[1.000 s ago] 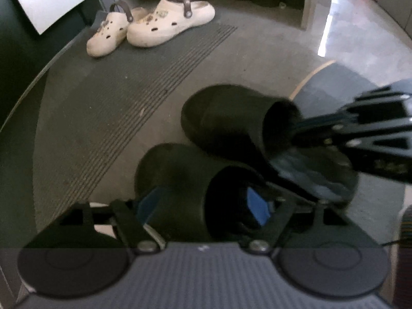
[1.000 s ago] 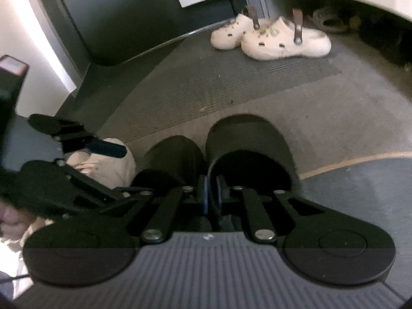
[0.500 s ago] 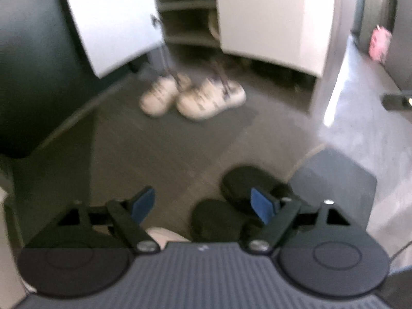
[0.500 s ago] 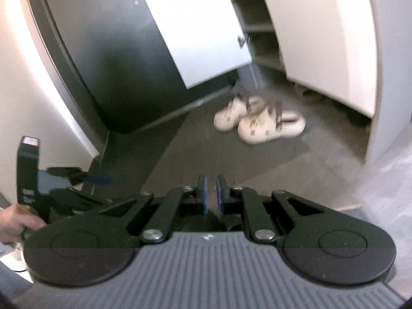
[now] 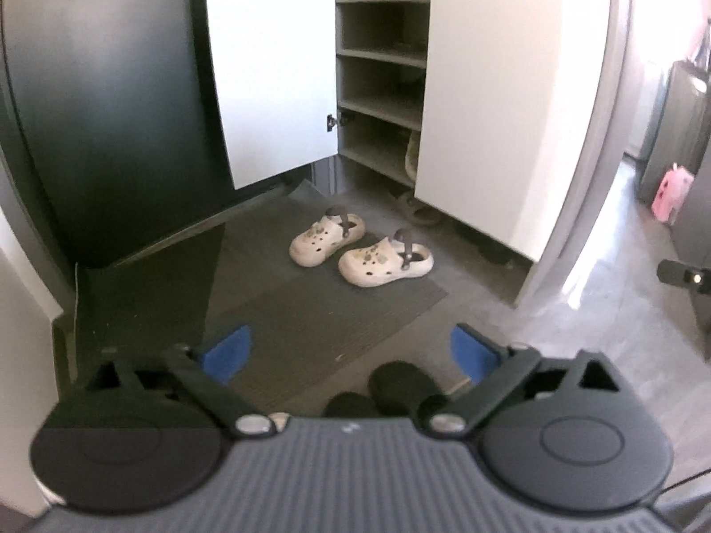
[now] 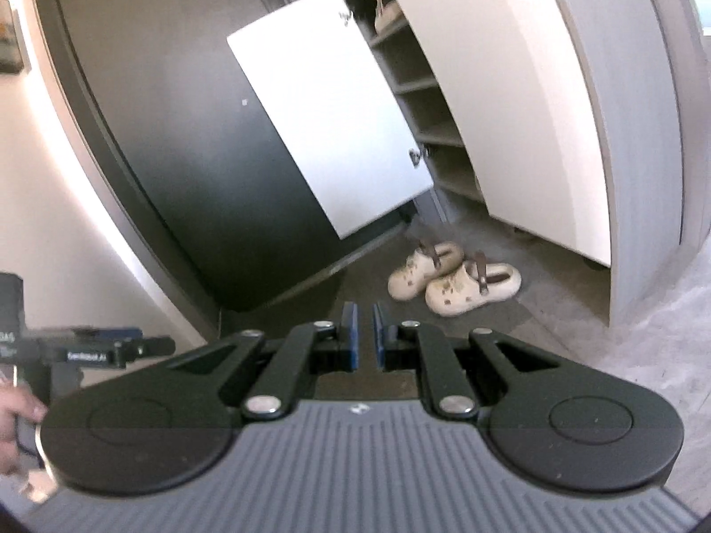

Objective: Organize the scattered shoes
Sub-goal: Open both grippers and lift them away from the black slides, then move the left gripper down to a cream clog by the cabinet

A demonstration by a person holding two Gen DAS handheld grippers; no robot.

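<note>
Seemingly mid-task: black slippers [image 5: 391,388] paired on the floor below the left tool [image 5: 351,353], whose empty jaws are opening; right tool [image 6: 362,337] shut, empty; cream clogs [image 5: 362,251] paired on mat [image 5: 275,311], cabinet [image 5: 382,89] shelves mostly vacant.

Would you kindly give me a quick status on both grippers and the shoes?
Left gripper opening, nothing between its pads. Right gripper shut, empty. Black slippers side by side on floor; cream clogs paired on mat. Path to open cabinet clear.
</note>
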